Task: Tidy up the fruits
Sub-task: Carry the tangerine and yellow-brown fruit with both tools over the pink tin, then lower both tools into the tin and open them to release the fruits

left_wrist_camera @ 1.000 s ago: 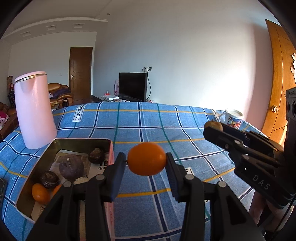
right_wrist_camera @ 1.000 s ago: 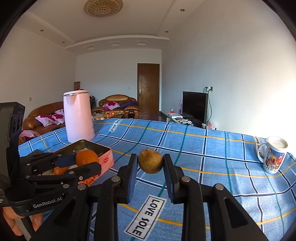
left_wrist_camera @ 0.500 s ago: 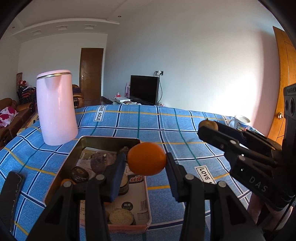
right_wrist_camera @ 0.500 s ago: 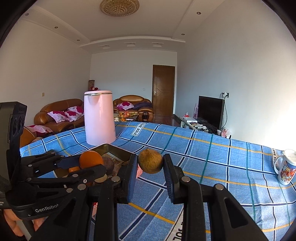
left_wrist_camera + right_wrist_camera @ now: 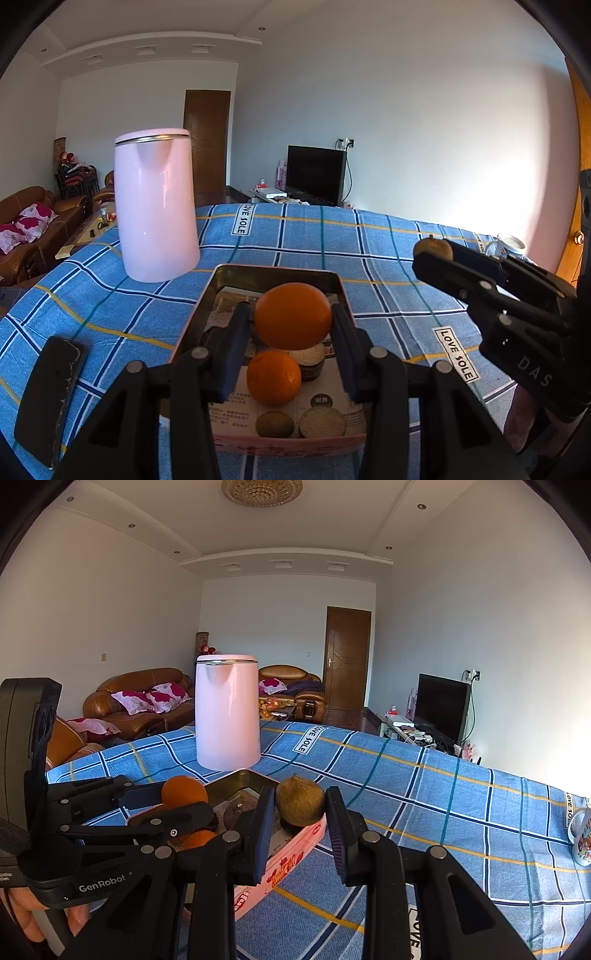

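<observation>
My left gripper (image 5: 292, 317) is shut on an orange (image 5: 292, 314) and holds it above the pink tin box (image 5: 275, 272) on the blue checked cloth. Inside the box lie another orange (image 5: 273, 377), a brown fruit (image 5: 274, 424) and round packets. My right gripper (image 5: 300, 805) is shut on a brown kiwi-like fruit (image 5: 300, 804), held over the box's right edge (image 5: 295, 853). In the left wrist view the right gripper (image 5: 434, 253) stands to the right of the box. In the right wrist view the left gripper (image 5: 184, 799) shows at the left with its orange.
A tall pink kettle (image 5: 155, 206) stands behind the box at the left. A black phone (image 5: 50, 398) lies on the cloth at the left front. A printed mug (image 5: 583, 836) stands at the table's right edge. Sofas and a TV are beyond the table.
Both grippers have moved left with their fruits. The left gripper's orange is now over the tin box, and the right gripper's brown fruit has come to the box's right edge.
</observation>
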A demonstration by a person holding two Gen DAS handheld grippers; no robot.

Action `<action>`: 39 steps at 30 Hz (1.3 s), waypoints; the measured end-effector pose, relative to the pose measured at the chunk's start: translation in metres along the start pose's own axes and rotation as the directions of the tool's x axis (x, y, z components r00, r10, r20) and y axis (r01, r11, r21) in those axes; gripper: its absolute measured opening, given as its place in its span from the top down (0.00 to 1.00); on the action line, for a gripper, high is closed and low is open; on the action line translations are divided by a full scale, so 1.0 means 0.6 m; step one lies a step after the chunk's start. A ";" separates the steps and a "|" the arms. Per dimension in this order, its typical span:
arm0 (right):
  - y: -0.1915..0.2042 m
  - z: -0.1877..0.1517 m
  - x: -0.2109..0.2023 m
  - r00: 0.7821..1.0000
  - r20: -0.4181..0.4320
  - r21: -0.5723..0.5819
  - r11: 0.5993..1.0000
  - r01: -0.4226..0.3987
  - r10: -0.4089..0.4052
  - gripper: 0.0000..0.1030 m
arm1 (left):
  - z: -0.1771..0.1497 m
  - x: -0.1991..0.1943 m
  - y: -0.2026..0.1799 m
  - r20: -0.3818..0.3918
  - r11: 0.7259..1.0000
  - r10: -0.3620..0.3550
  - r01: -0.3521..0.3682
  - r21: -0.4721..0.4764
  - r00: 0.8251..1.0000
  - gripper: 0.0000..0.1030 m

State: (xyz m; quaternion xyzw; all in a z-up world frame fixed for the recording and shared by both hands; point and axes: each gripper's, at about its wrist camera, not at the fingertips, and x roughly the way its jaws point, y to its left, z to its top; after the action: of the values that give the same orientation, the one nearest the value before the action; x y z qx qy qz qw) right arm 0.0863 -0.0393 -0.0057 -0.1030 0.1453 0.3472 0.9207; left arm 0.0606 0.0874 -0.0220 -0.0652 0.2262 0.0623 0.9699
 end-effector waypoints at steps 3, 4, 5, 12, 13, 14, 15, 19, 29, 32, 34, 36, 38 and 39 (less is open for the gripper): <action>0.012 0.003 0.009 1.000 -0.011 -0.005 1.000 -0.013 0.013 0.71 | 0.000 0.004 0.011 -0.013 1.000 0.013 -0.013 -0.001 1.000 0.56; 0.015 0.004 0.013 1.000 -0.015 -0.006 1.000 -0.017 0.017 0.71 | 0.000 0.004 0.015 -0.016 1.000 0.015 -0.015 0.000 1.000 0.56; 0.017 0.005 0.015 1.000 -0.017 -0.006 1.000 -0.021 0.021 0.71 | 0.000 0.005 0.019 -0.018 1.000 0.018 -0.017 0.002 1.000 0.56; 0.038 0.011 0.039 0.998 -0.042 -0.003 0.999 -0.048 0.048 0.71 | 0.004 0.006 0.039 -0.043 0.999 0.043 -0.042 0.023 0.998 0.56; 0.041 0.011 0.044 0.998 -0.048 0.000 0.999 -0.052 0.052 0.71 | 0.003 0.006 0.041 -0.047 0.999 0.046 -0.045 0.024 0.998 0.56; 0.045 0.011 0.047 0.997 -0.054 0.003 0.998 -0.055 0.055 0.71 | 0.003 0.006 0.043 -0.050 0.999 0.048 -0.046 0.025 0.998 0.56; 0.049 0.010 0.050 0.996 -0.061 0.005 0.998 -0.059 0.059 0.71 | 0.002 0.006 0.047 -0.052 0.999 0.048 -0.047 0.025 0.997 0.56; 0.063 0.005 0.065 0.993 -0.091 0.008 0.997 -0.074 0.074 0.71 | 0.000 0.006 0.060 -0.059 0.999 0.048 -0.047 0.021 0.997 0.56; 0.073 -0.017 0.073 0.978 -0.175 0.072 0.992 -0.101 0.112 0.71 | -0.017 -0.002 0.082 -0.082 1.000 0.011 -0.011 -0.002 0.997 0.56; 0.078 -0.027 0.074 0.971 -0.199 0.085 0.990 -0.115 0.130 0.71 | -0.022 0.002 0.078 -0.098 1.000 -0.011 0.011 0.005 0.995 0.56; 0.084 -0.031 0.074 0.969 -0.216 0.069 0.992 -0.105 0.117 0.71 | -0.024 0.005 0.073 -0.107 1.000 -0.016 0.019 0.022 0.994 0.56; 0.086 -0.036 0.080 0.966 -0.236 0.065 0.993 -0.095 0.108 0.71 | -0.026 0.010 0.070 -0.117 0.999 -0.013 0.017 0.032 0.993 0.56; 0.084 -0.040 0.085 0.963 -0.251 0.071 0.994 -0.086 0.102 0.71 | -0.029 0.011 0.070 -0.125 0.999 -0.013 0.018 0.035 0.992 0.56; 0.084 -0.042 0.086 0.961 -0.258 0.068 0.994 -0.081 0.096 0.71 | -0.030 0.012 0.069 -0.127 0.999 -0.011 0.016 0.038 0.992 0.56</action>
State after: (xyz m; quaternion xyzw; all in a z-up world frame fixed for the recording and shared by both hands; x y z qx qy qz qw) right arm 0.0846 0.0219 -0.0510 -0.1151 0.2793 0.3670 0.8798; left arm 0.0532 0.1260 -0.0455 -0.0517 0.2881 0.0469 0.9550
